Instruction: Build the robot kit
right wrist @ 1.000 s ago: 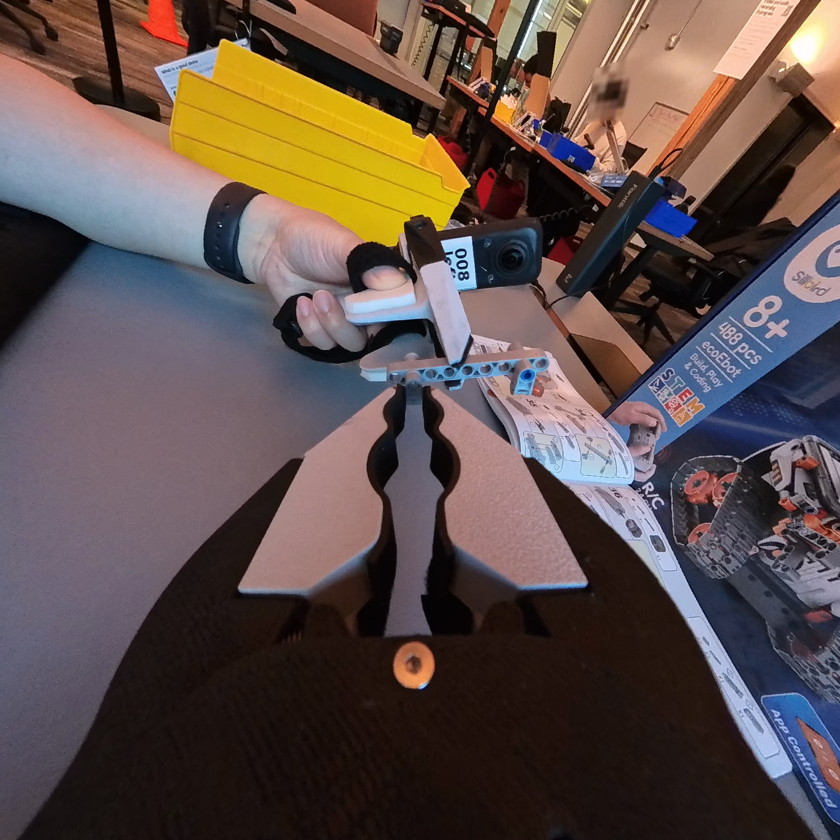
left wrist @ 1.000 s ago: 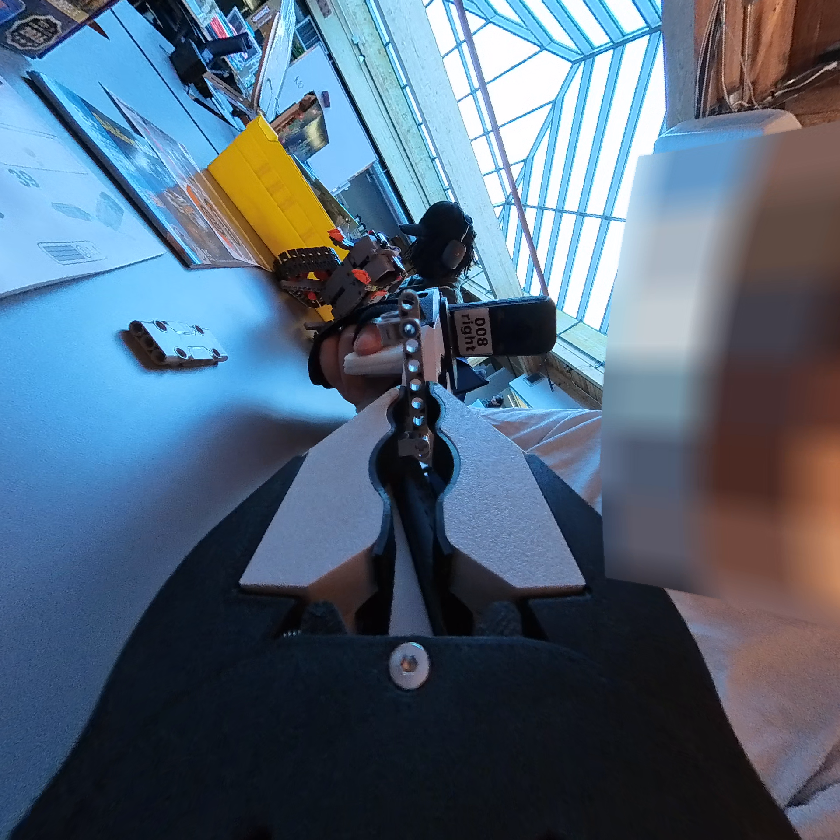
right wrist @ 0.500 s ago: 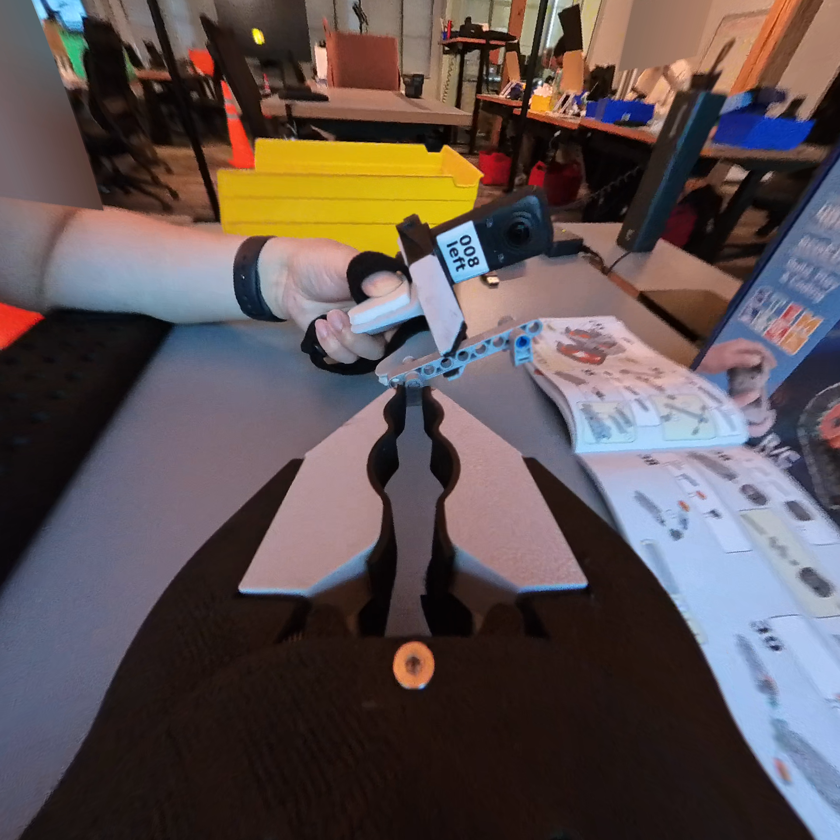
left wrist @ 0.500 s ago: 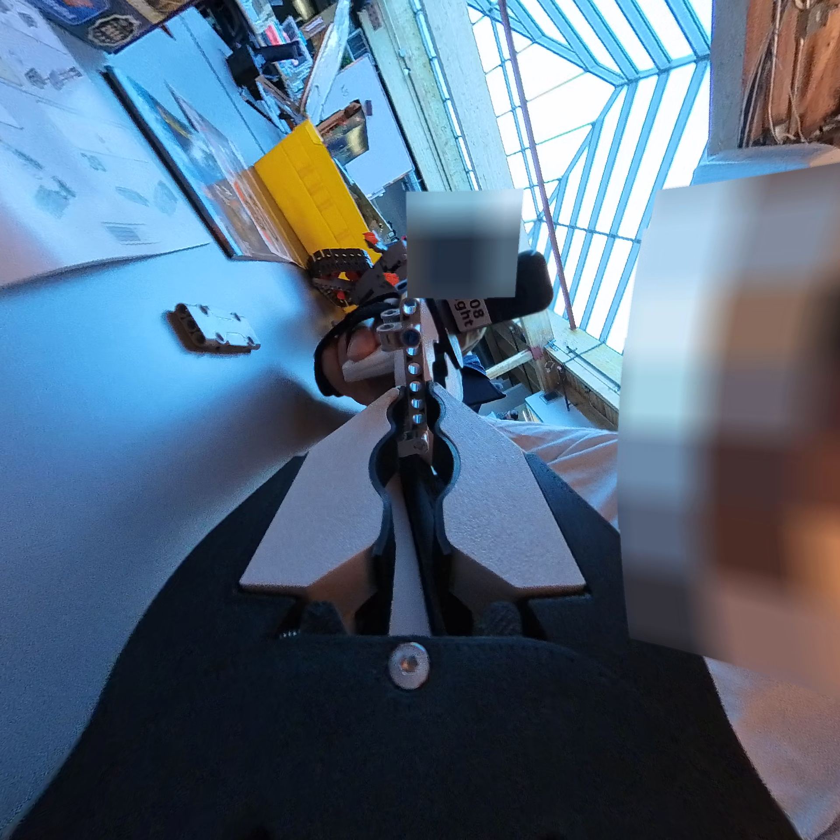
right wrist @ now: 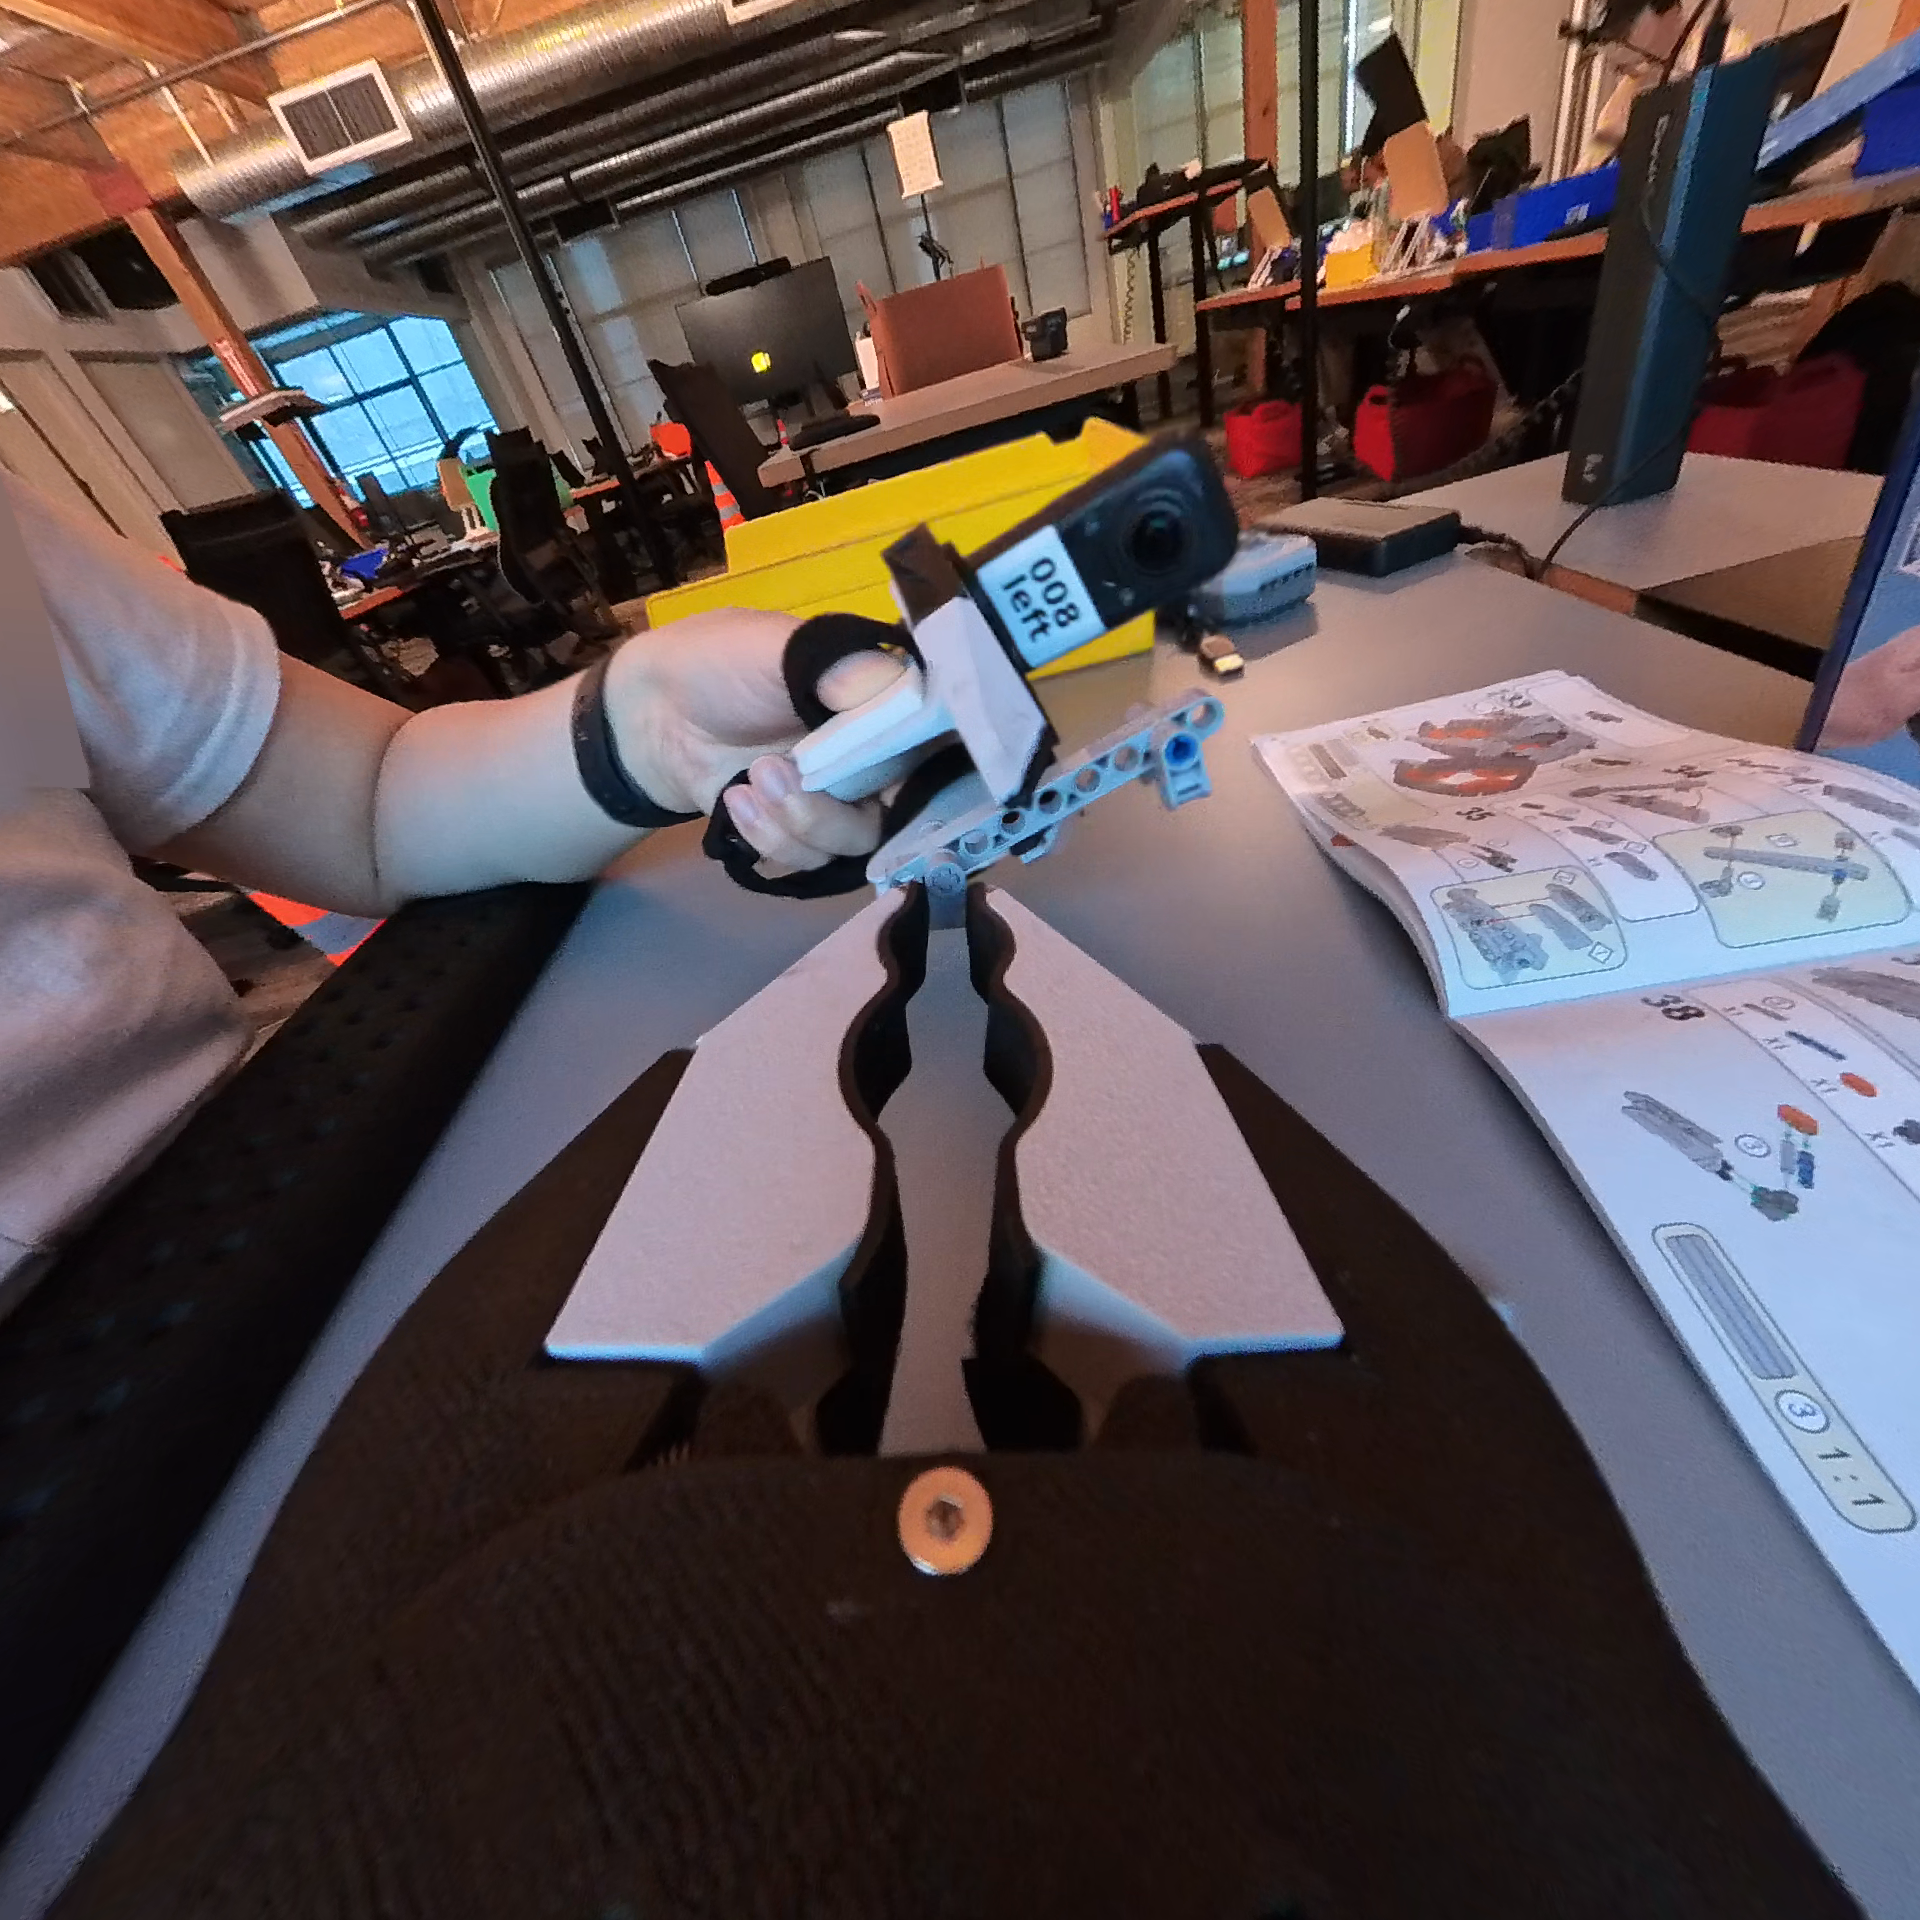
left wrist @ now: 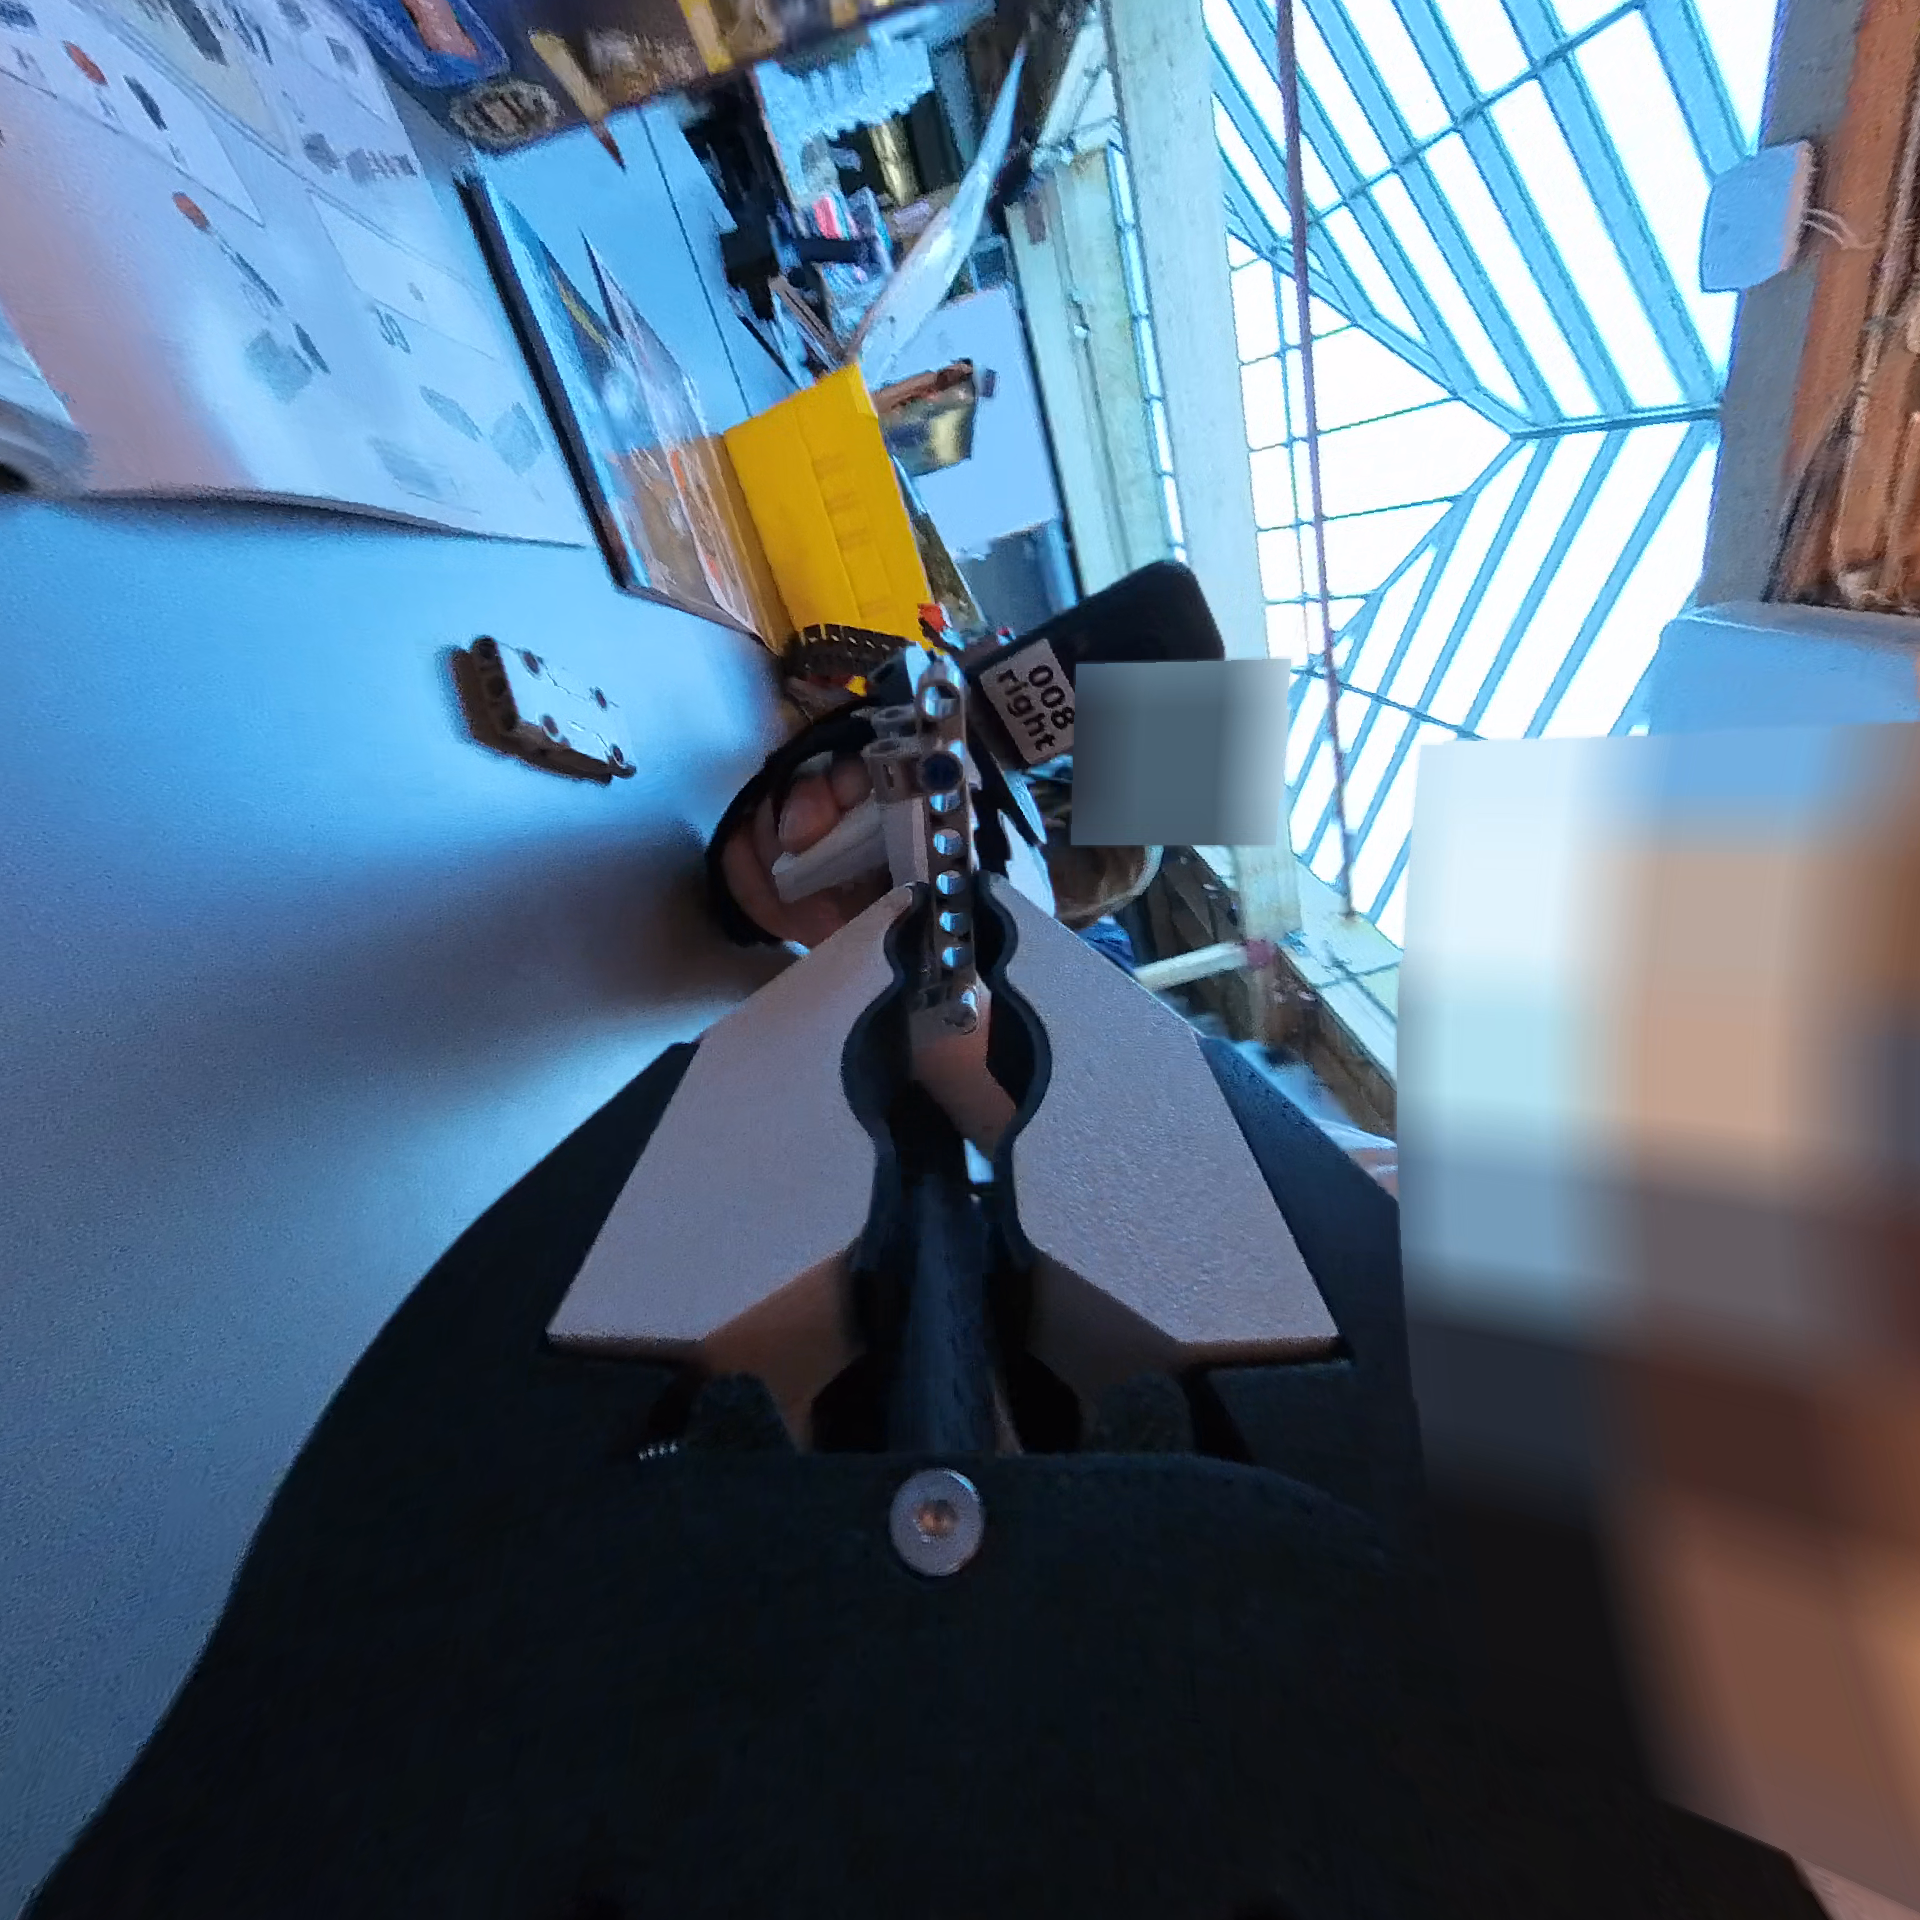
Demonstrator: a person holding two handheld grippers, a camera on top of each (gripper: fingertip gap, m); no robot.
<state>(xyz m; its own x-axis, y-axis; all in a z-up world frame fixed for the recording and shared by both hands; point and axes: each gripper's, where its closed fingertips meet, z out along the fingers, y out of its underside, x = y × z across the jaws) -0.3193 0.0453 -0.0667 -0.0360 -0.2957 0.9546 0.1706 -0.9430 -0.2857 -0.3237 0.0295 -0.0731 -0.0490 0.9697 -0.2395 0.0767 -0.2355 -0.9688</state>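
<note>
Held above the counter point(right wrist: 1195, 935), the left gripper point(left wrist: 940, 920) has its jaws clamped on a grey holed beam point(right wrist: 1081, 774). The right gripper point(right wrist: 943, 904) has its jaws pinching the beam's end, beside the open instruction booklet point(right wrist: 1662, 831).

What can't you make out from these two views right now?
- Left wrist view: mosaic patches cover the right side; the grey plate on the table is blurred.
- Right wrist view: the left gripper fingers cover part of the grey beam; the booklet is cut off by the right edge.
</note>
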